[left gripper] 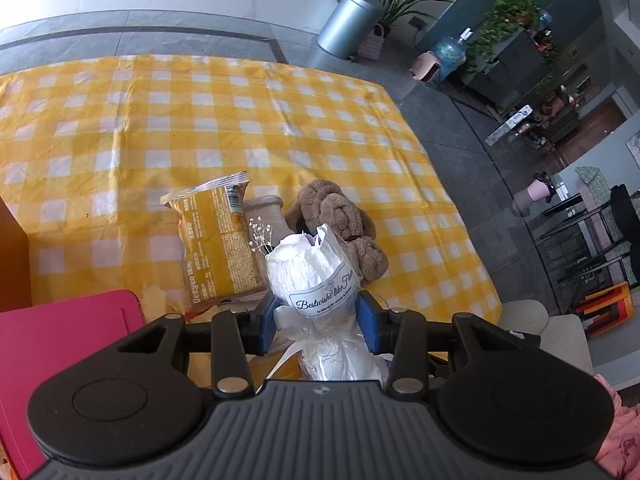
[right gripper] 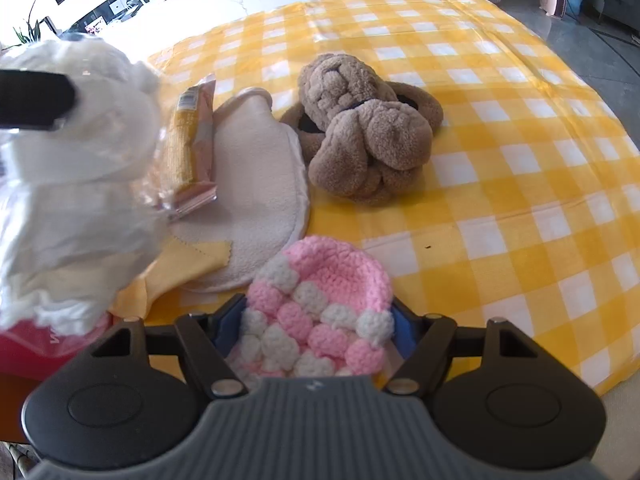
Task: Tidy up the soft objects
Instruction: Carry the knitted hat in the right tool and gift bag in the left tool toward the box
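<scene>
Soft objects on a table under a yellow-and-white checked cloth (left gripper: 200,120), seen from both wrist cameras. Left gripper (left gripper: 316,320): its blue pads (left gripper: 366,316) are clamped on a small bouquet (left gripper: 308,272) wrapped in white paper and clear film, held above the near edge of the table; a label with script lettering faces the camera, and a sprig of tiny white flowers (left gripper: 260,236) sticks out at the left. In the right wrist view the same bouquet (right gripper: 76,184) fills the left side. Right gripper (right gripper: 320,332): the jaws are closed on a pink-and-white crocheted hat (right gripper: 320,304), held low over the near edge of the cloth.

Beyond the grippers, a yellow snack packet (left gripper: 218,248) lies on a cream fleece hot-water-bottle cover (right gripper: 256,176). A brown plush dog (right gripper: 360,128) lies just to the right of the cover, on the cloth. A yellow cloth (right gripper: 184,268) with a zigzag edge lies partly under the near end of the cover. A red box (left gripper: 60,344) sits at the near left. Off the table stand a metal bin (left gripper: 348,20) and potted plants (left gripper: 504,20).
</scene>
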`<action>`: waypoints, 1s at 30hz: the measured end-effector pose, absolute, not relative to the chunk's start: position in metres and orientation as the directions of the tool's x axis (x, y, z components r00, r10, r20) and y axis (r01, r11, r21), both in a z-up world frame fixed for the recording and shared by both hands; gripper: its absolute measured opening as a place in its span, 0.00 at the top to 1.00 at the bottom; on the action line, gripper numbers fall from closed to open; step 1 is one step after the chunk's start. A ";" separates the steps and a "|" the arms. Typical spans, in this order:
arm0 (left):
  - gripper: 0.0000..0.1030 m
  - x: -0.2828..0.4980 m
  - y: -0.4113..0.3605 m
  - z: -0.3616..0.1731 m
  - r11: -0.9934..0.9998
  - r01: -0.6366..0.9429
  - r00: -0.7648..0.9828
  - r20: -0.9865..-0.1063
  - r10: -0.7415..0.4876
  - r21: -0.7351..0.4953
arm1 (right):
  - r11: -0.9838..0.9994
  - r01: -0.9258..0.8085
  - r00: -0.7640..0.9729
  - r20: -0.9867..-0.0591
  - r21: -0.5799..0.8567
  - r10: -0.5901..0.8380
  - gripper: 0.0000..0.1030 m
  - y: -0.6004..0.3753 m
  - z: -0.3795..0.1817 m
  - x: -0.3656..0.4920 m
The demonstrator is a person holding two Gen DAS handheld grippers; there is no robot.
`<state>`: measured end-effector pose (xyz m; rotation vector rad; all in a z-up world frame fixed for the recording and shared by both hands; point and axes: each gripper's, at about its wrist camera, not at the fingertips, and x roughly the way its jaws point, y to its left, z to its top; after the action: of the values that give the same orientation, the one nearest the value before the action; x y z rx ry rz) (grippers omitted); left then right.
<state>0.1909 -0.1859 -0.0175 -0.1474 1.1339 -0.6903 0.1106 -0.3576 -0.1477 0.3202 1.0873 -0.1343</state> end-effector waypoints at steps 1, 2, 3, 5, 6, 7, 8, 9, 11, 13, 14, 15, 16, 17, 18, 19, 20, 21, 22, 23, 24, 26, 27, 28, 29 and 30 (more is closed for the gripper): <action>0.54 0.189 -0.183 -0.016 0.775 0.442 0.239 -0.773 -0.587 -0.452 | 0.946 0.264 0.461 -0.886 0.190 0.049 0.30 -0.358 -0.148 0.111; 0.54 0.187 -0.181 -0.014 0.766 0.451 0.236 -0.767 -0.597 -0.458 | 0.945 0.266 0.459 -0.887 0.190 0.049 0.30 -0.358 -0.148 0.111; 0.54 0.185 -0.180 -0.013 0.762 0.456 0.235 -0.763 -0.602 -0.461 | 0.945 0.267 0.458 -0.888 0.190 0.049 0.30 -0.358 -0.149 0.112; 0.54 0.182 -0.176 -0.012 0.758 0.458 0.223 -0.766 -0.603 -0.464 | 0.945 0.267 0.456 -0.889 0.188 0.048 0.29 -0.357 -0.150 0.112; 0.54 0.181 -0.175 -0.012 0.753 0.461 0.217 -0.763 -0.609 -0.470 | 0.946 0.266 0.455 -0.889 0.185 0.046 0.29 -0.357 -0.150 0.112; 0.54 0.180 -0.172 -0.011 0.745 0.465 0.212 -0.757 -0.618 -0.479 | 0.946 0.266 0.455 -0.889 0.184 0.045 0.29 -0.357 -0.150 0.112; 0.54 0.179 -0.172 -0.011 0.741 0.468 0.211 -0.754 -0.622 -0.481 | 0.946 0.267 0.455 -0.890 0.184 0.045 0.29 -0.356 -0.150 0.112; 0.54 0.177 -0.171 -0.011 0.741 0.469 0.214 -0.752 -0.623 -0.481 | 0.946 0.268 0.454 -0.890 0.185 0.045 0.29 -0.356 -0.150 0.112; 0.54 0.174 -0.165 -0.009 0.743 0.466 0.230 -0.746 -0.626 -0.480 | 0.944 0.272 0.457 -0.888 0.190 0.047 0.29 -0.357 -0.150 0.112; 0.54 0.171 -0.158 -0.005 0.742 0.454 0.250 -0.728 -0.638 -0.494 | 0.937 0.283 0.463 -0.885 0.203 0.051 0.29 -0.360 -0.150 0.111; 0.54 0.170 -0.153 -0.004 0.740 0.438 0.264 -0.715 -0.648 -0.510 | 0.929 0.301 0.471 -0.881 0.215 0.052 0.29 -0.362 -0.149 0.110; 0.54 0.168 -0.148 -0.002 0.735 0.428 0.273 -0.701 -0.660 -0.525 | 0.922 0.315 0.479 -0.876 0.224 0.049 0.30 -0.364 -0.148 0.108; 0.54 0.166 -0.142 0.001 0.718 0.440 0.278 -0.678 -0.680 -0.539 | 0.916 0.327 0.489 -0.871 0.232 0.046 0.30 -0.366 -0.147 0.106; 0.54 0.163 -0.139 0.006 0.708 0.463 0.293 -0.663 -0.690 -0.532 | 0.908 0.341 0.504 -0.863 0.243 0.042 0.30 -0.369 -0.144 0.103; 0.54 0.159 -0.136 0.010 0.715 0.477 0.321 -0.656 -0.683 -0.511 | 0.901 0.350 0.515 -0.856 0.254 0.041 0.30 -0.372 -0.142 0.101; 0.54 0.153 -0.132 0.017 0.738 0.481 0.370 -0.654 -0.660 -0.473 | 0.895 0.357 0.524 -0.851 0.266 0.044 0.31 -0.374 -0.141 0.100; 0.54 0.148 -0.127 0.021 0.756 0.473 0.407 -0.648 -0.644 -0.453 | 0.890 0.360 0.529 -0.847 0.279 0.052 0.31 -0.376 -0.139 0.098; 0.54 0.143 -0.121 0.024 0.760 0.468 0.426 -0.639 -0.640 -0.450 | 0.887 0.359 0.532 -0.845 0.289 0.060 0.31 -0.377 -0.138 0.097; 0.54 0.138 -0.113 0.026 0.757 0.465 0.433 -0.628 -0.646 -0.458 | 0.886 0.358 0.535 -0.843 0.295 0.064 0.31 -0.378 -0.136 0.096; 0.54 0.134 -0.106 0.028 0.756 0.461 0.434 -0.625 -0.649 -0.465 | 0.886 0.354 0.545 -0.836 0.300 0.065 0.31 -0.378 -0.133 0.095; 0.54 0.131 -0.100 0.029 0.769 0.447 0.442 -0.636 -0.633 -0.456 | 0.886 0.351 0.556 -0.829 0.303 0.063 0.31 -0.379 -0.130 0.093; 0.54 0.128 -0.091 0.032 0.827 0.383 0.467 -0.686 -0.558 -0.412 | 0.885 0.350 0.571 -0.819 0.307 0.059 0.31 -0.378 -0.125 0.090; 0.54 0.126 -0.086 0.034 0.838 0.357 0.482 -0.687 -0.544 -0.412 | 0.884 0.351 0.572 -0.818 0.308 0.058 0.31 -0.377 -0.124 0.089; 0.54 0.124 -0.079 0.037 0.836 0.353 0.498 -0.671 -0.549 -0.421 | 0.883 0.354 0.573 -0.818 0.308 0.056 0.31 -0.376 -0.123 0.088; 0.54 0.121 -0.075 0.041 0.834 0.354 0.514 -0.656 -0.552 -0.424 | 0.881 0.360 0.576 -0.816 0.308 0.050 0.31 -0.373 -0.120 0.087; 0.54 0.119 -0.071 0.045 0.836 0.344 0.532 -0.645 -0.549 -0.427 | 0.882 0.357 0.584 -0.810 0.309 0.047 0.32 -0.369 -0.117 0.086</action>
<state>0.1190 -0.0711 0.0451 -0.2616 0.8570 -0.5394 0.0858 -0.3688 -0.1172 0.4740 0.9382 -0.1884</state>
